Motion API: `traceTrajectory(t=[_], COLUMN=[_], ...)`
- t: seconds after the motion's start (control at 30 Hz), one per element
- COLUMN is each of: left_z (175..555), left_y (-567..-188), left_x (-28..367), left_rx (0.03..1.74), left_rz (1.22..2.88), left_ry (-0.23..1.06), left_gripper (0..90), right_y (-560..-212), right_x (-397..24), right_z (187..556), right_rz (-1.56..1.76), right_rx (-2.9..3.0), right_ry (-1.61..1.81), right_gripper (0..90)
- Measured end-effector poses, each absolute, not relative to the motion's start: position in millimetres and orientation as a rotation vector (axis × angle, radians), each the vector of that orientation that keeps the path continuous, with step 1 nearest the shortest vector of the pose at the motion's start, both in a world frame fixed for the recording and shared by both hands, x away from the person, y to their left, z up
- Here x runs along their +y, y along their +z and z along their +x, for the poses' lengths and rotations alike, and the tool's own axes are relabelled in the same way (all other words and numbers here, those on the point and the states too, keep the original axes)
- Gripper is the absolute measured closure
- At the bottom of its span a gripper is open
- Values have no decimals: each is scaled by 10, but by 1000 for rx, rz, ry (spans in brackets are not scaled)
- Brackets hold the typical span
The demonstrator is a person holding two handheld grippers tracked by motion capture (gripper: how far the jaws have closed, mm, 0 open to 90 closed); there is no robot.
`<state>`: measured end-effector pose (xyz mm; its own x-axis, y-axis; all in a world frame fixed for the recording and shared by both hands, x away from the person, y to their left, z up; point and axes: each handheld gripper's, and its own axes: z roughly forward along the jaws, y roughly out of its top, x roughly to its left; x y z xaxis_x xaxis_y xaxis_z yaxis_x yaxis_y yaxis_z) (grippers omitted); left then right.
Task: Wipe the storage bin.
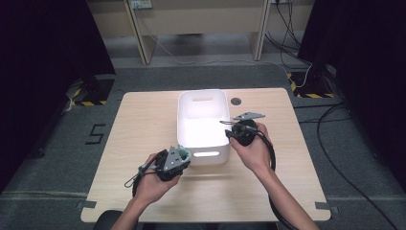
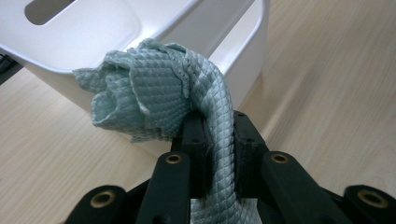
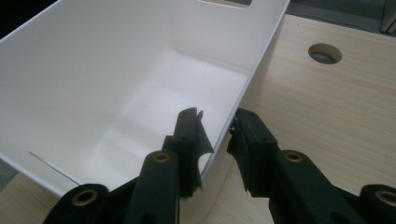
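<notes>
Pale green waffle cloth (image 2: 161,100): soft, light, limp, bunched in your left gripper (image 2: 219,140), clamped mid-fold near the white bin's (image 1: 203,155) near wall. Right gripper (image 3: 219,133) straddles the bin's right rim, seemingly gripping it. Rigid, slick plastic; hold there.

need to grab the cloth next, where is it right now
The pale green cloth is pinched in the left gripper, just in front of the white bin near its handle end.
</notes>
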<state>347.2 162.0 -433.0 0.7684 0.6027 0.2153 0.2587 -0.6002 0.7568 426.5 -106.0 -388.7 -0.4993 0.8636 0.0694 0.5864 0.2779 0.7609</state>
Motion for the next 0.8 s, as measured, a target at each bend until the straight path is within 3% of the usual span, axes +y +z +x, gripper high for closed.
traceTrajectory(t=[0.6, 0.8], left_z=[3590, 3567], left_y=[-4231, -4267], left_x=[1615, 1622], left_rx=[644, 651], left_rz=[2250, 2222], left_ry=[501, 525], left_gripper=[780, 781], right_y=[-3897, -3899], right_x=[-1050, -1039], right_z=[4270, 4268], right_rz=[1302, 1301], right_rx=[2199, 2199], right_ry=[1074, 1078], right_gripper=[708, 706])
